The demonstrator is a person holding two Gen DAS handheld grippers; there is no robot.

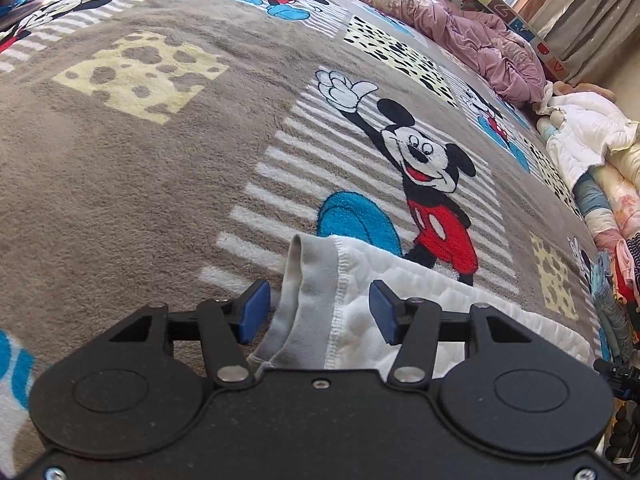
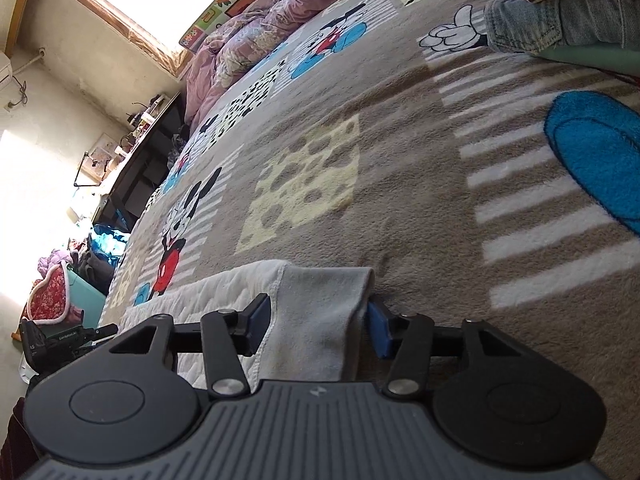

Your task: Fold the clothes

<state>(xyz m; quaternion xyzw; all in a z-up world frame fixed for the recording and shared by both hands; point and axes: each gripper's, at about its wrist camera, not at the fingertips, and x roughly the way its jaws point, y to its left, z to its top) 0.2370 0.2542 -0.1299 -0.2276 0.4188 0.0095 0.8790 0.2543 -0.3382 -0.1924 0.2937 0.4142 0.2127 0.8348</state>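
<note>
A white quilted garment with a grey cuff (image 1: 316,300) lies on a Mickey Mouse blanket (image 1: 140,168). My left gripper (image 1: 318,310) is open, its blue pads on either side of the grey cuff and its stitched hem. In the right wrist view another grey cuff of the same white garment (image 2: 316,320) lies between the pads of my right gripper (image 2: 318,322), which is open. The garment's white body (image 2: 208,292) stretches off to the left of it. Most of the garment is hidden below both grippers.
A crumpled purple quilt (image 1: 472,40) lies along the blanket's far edge. A pile of clothes and bedding (image 1: 592,160) lines the right side. Folded jeans and other clothes (image 2: 560,20) sit at the top right of the right wrist view. A dark desk (image 2: 136,160) stands by the wall.
</note>
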